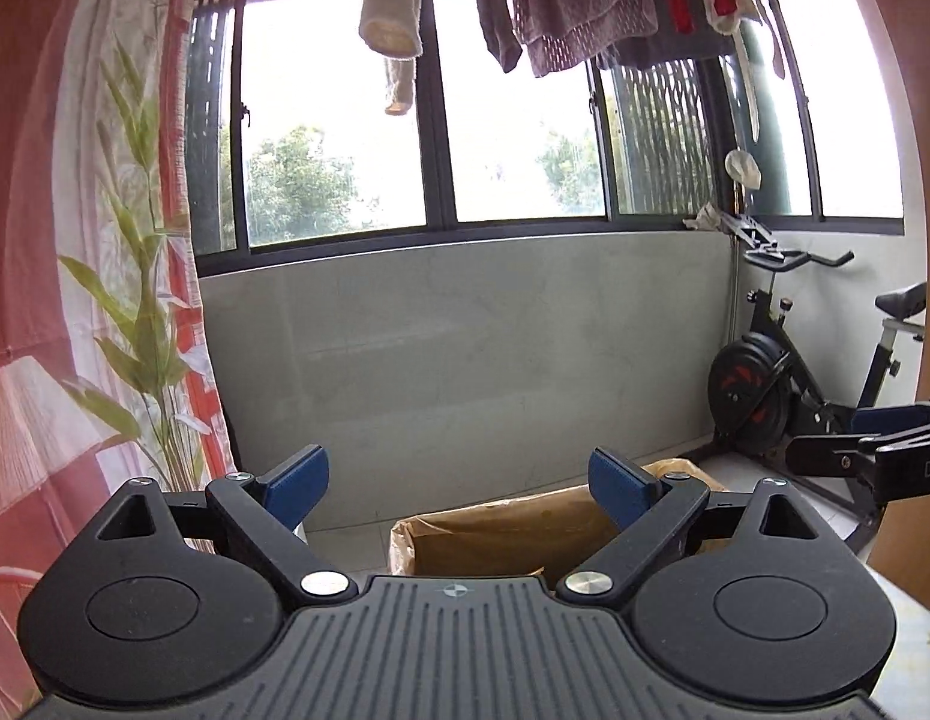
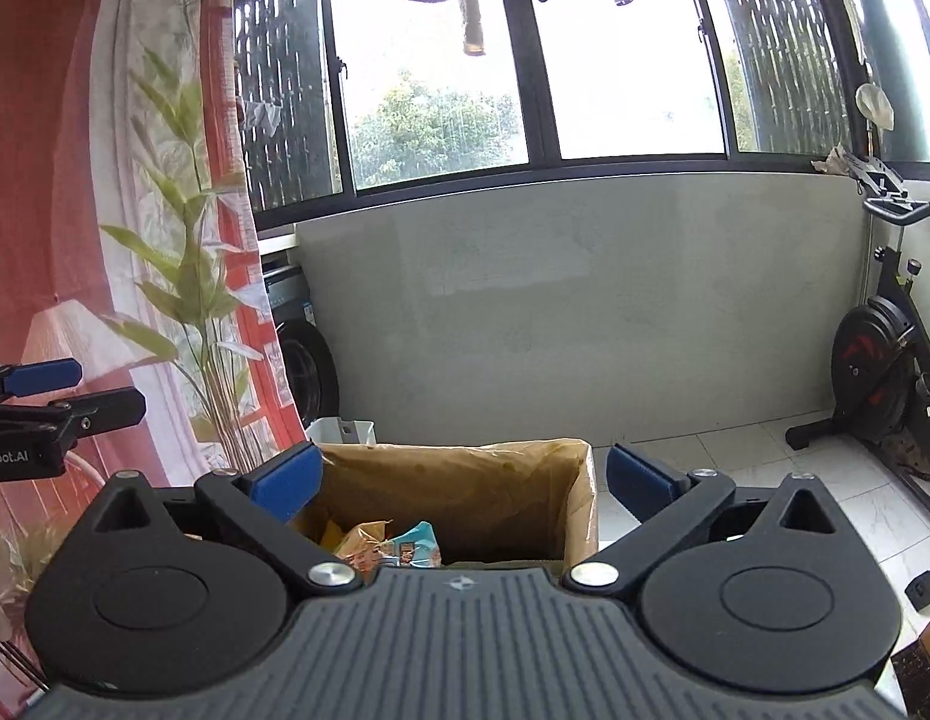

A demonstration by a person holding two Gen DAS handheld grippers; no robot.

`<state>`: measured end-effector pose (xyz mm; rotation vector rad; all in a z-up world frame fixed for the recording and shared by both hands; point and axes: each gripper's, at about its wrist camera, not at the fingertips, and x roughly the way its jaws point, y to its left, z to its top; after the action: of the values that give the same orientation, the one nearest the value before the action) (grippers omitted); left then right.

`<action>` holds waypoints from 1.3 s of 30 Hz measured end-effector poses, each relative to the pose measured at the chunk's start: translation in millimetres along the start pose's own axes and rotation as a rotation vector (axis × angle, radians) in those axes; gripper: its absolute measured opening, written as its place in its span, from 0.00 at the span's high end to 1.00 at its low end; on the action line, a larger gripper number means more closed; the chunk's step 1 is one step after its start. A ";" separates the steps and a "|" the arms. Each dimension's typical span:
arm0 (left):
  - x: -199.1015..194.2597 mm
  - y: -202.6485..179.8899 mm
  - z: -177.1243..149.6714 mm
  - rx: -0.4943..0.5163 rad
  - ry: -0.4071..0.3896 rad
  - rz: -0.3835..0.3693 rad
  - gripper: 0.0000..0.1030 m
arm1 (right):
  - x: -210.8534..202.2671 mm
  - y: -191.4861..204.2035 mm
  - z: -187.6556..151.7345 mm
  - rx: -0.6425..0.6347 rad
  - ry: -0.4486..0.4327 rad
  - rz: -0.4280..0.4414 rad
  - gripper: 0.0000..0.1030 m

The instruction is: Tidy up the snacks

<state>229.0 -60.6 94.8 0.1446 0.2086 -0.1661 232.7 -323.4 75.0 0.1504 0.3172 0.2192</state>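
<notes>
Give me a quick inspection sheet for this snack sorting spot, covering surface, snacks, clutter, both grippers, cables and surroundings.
Surface: pale tiled floor.
Job's things: open cardboard box with snack packets inside.
Clutter: white container behind the box.
Grippers: left gripper open, empty; right gripper open, empty.
Cables: nothing seen.
Surroundings: window, hanging laundry, exercise bike, leafy plant, red curtain.

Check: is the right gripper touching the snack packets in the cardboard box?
Apart. The right wrist view shows the right gripper open and empty, with the snack packets lying low inside the cardboard box, below its fingers.
</notes>
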 end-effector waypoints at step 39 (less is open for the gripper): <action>-34.9 15.7 -7.5 -0.113 0.080 0.056 0.08 | -30.4 24.4 -8.8 -0.042 0.030 -0.039 0.00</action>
<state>196.7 -38.9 97.1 0.0445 0.2926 -0.0928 197.0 -306.0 80.0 0.0991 0.3450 0.1894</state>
